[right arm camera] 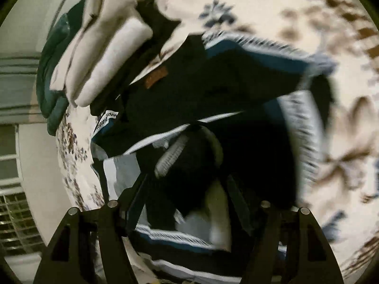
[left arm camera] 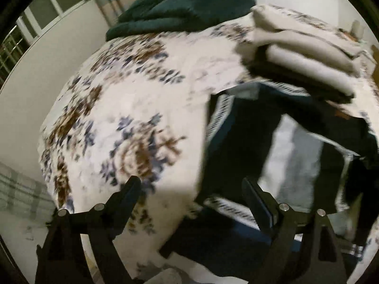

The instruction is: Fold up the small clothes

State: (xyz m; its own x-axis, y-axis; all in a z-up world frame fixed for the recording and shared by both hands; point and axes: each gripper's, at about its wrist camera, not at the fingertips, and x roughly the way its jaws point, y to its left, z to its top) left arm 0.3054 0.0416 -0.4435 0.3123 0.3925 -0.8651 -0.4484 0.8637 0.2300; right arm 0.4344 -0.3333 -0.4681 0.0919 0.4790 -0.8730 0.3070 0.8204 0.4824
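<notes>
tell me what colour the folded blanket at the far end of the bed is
Dark green blanket, clearest in the left wrist view.

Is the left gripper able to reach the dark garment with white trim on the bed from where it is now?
Probably yes. The left gripper stands open and empty above the floral bedspread, and the dark garment lies just beside it with nothing between them. The folded beige stack sits farther back, out of the way.

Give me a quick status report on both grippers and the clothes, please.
Left gripper open, empty. Right gripper open over dark navy garment with white patterned trim. Folded beige stack close beside it.
</notes>
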